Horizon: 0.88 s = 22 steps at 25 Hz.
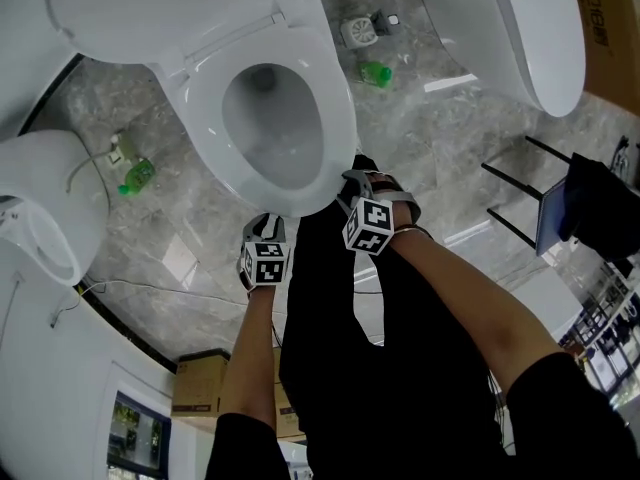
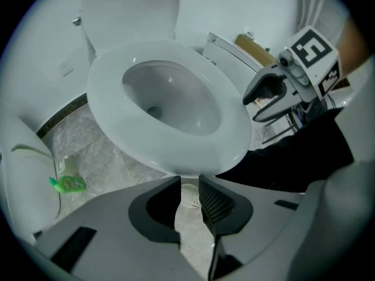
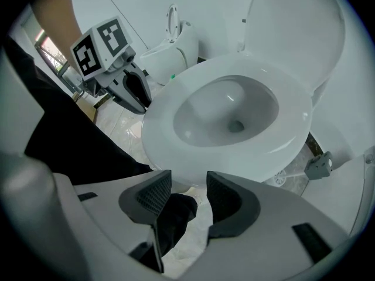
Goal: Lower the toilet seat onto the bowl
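Head view: toilet seat (image 1: 340, 128) rests on bowl (image 1: 270, 118); left gripper (image 1: 263, 225), right gripper (image 1: 358, 180) both with jaws apart.

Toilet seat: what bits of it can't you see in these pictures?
- Underside of the toilet seat: every view looks from above, so the seat hides where it meets the bowl.
- Left tool, left gripper view: tips at the seat's front edge; touching or apart, cannot tell.
- Head view: the marker cubes and bodies of this tool and the right tool cover their tips.

Bright, even light; soft shadows; both fisheye views bend, darken at edges.
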Each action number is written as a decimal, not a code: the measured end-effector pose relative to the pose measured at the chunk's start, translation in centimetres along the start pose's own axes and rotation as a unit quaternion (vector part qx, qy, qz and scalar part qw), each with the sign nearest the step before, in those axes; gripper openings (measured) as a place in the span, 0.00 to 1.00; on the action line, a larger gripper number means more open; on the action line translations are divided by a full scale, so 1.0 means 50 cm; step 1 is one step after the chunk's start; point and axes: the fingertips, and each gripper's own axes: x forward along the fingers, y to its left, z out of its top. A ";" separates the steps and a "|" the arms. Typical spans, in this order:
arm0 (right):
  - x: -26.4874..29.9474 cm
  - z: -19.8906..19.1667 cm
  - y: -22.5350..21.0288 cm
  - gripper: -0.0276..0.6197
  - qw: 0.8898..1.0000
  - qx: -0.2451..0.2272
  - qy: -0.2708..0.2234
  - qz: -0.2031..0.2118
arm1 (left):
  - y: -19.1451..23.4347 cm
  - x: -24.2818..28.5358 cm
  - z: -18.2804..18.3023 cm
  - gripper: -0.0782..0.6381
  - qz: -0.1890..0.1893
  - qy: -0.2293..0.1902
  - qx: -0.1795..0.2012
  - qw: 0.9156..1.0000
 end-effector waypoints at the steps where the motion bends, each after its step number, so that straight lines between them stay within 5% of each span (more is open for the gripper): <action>1: -0.009 0.003 0.002 0.35 1.000 -0.003 0.000 0.005 | 0.004 -0.008 -0.003 0.25 0.002 -0.002 -0.024 1.000; 6: -0.106 0.073 -0.043 0.35 0.997 0.045 -0.066 -0.019 | 0.019 -0.107 0.052 0.23 0.025 -0.059 -0.104 0.993; 11: -0.307 0.174 -0.102 0.26 0.966 0.169 -0.188 -0.046 | 0.009 -0.304 0.162 0.21 0.032 -0.172 -0.102 0.979; 17: -0.638 0.298 -0.063 0.12 0.931 0.170 -0.323 -0.012 | -0.084 -0.638 0.297 0.13 0.010 -0.349 -0.099 0.932; 22: -0.886 0.328 0.021 0.11 0.894 0.192 -0.404 -0.039 | -0.183 -0.827 0.315 0.13 -0.065 -0.405 -0.108 0.905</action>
